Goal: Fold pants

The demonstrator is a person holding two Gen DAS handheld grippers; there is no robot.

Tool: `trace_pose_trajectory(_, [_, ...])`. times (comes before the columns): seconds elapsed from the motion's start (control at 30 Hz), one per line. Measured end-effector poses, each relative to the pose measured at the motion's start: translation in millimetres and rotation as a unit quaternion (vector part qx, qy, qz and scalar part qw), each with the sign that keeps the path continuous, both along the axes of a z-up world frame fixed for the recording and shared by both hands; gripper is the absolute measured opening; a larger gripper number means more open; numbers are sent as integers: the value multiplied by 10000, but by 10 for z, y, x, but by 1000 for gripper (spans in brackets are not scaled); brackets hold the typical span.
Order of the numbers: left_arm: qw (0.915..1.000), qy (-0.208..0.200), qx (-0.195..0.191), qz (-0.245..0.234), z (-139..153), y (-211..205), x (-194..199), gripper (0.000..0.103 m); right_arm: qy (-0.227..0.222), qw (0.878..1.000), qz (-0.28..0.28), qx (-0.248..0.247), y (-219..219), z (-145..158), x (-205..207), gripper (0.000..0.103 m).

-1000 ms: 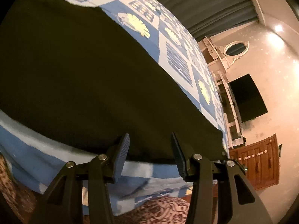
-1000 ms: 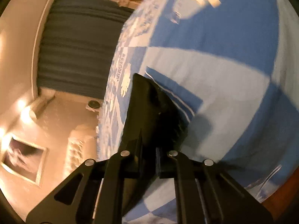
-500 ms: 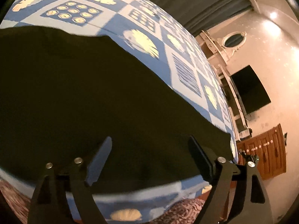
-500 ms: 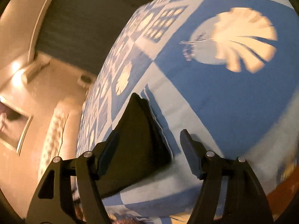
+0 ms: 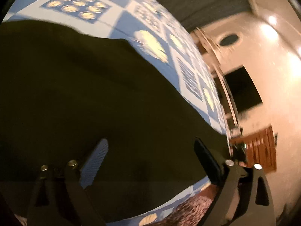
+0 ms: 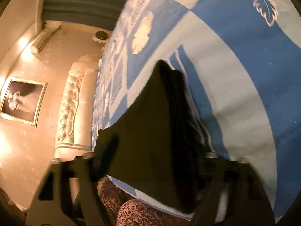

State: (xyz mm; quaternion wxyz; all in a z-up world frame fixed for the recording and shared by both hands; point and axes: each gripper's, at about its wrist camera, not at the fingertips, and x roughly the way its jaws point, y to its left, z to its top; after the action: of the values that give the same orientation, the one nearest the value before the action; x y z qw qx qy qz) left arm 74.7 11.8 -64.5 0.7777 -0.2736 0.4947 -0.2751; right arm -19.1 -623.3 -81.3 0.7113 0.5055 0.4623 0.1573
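My left tool (image 5: 150,162) is spread wide above the dark pants (image 5: 75,98), gripping nothing. My right tool (image 6: 160,160) is likewise wide. The pants lie flat on the blue patterned bedspread (image 6: 254,66).

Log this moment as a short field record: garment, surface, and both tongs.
garment: dark pants, spread flat
surface: blue-and-white patchwork bedspread with shell prints
left tongs: open, above the pants near the bed's edge, holding nothing
right tongs: open, straddling a narrow end of the pants, view blurred
background: tufted headboard, framed picture
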Motion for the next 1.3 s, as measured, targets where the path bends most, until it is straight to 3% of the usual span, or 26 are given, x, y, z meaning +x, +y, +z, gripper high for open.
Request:
trace_pose_trajectory(0.03, [10000,-51,20,-38,-5,-6,-6,94,226,9997,12,-38,6,-70,12,19])
trace_pose_trajectory(0.2, [9991,-233,234,-277,36,-56,-32,94,263,9992,-101,-274,56,-27,-3,16])
trace_pose_trajectory(0.33, [9971,-361,644,191,159,7,-36,94,192,9984,-283,-442,124,169,-39,16])
trace_pose_trajectory(0.6, [9776,-815,1745,849,536,493,-140,94,-338,9968,-408,-592,337,871,-110,16])
trace_pose_trajectory(0.7, [9735,-832,1893,974,605,723,-218,94,-534,9954,-468,-643,496,1199,-65,16])
trace_pose_trajectory(0.9, [9667,-878,1894,1481,668,1140,-292,94,-959,9910,-344,-868,1145,1872,114,16])
trace_pose_trajectory(1.03, [9674,-827,1750,1632,723,1253,-244,94,-1104,9867,-131,-1189,1756,2180,291,16])
trace_pose_trajectory(1.13, [9652,-929,1779,1677,771,1268,-255,94,-1160,9817,48,-1512,2208,2279,405,16])
trace_pose_trajectory(1.3, [9624,-948,1935,1656,768,1270,-268,94,-1150,9775,301,-1742,2993,2167,592,16])
